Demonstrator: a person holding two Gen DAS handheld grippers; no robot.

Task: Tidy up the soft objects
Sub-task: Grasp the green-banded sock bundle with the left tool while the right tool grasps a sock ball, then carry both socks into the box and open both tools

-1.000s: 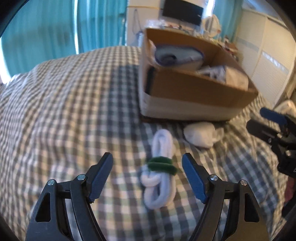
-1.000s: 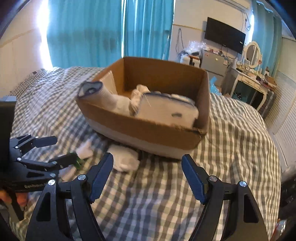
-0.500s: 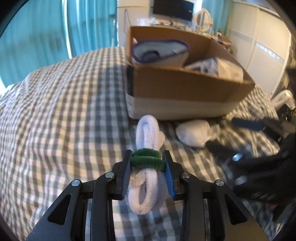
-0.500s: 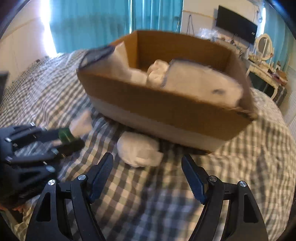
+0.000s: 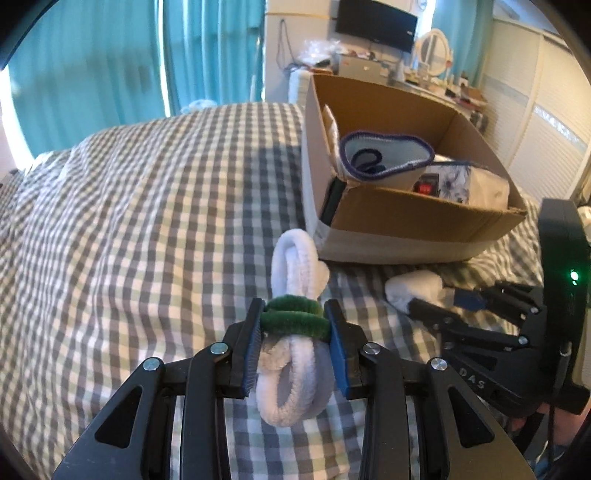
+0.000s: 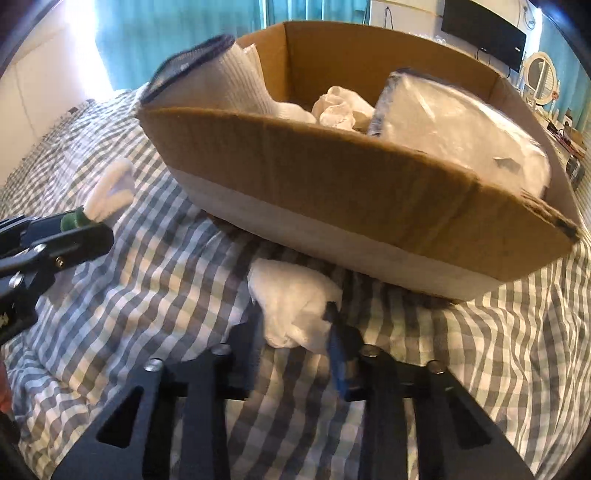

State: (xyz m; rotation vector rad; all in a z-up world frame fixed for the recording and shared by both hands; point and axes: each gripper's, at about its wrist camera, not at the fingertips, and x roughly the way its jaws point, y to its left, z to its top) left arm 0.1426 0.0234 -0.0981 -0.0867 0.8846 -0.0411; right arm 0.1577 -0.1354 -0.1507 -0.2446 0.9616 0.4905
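Left tongs [image 5: 294,339]: clamped on the white fuzzy bundle [image 5: 295,291] at its green band, near the box
Right tongs [image 6: 295,334]: closing round the white cloth wad [image 6: 295,301] on the bed [image 5: 129,221]; grip unclear
Cardboard box [image 6: 351,192]: already holds several soft items
Left: both pieces go in

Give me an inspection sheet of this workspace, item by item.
Surface: checked bedspread, wrinkled.
Job's things: white fuzzy coil with a green band; white cloth bundle beside the cardboard box; the box holds rolled and bagged soft items.
Clutter: nothing seen on the bed.
Grippers: left gripper shut on the coil at its band; right gripper closed around the bundle.
Cables: cords hang on the far wall.
Surroundings: teal curtains, wall TV, cluttered dresser.
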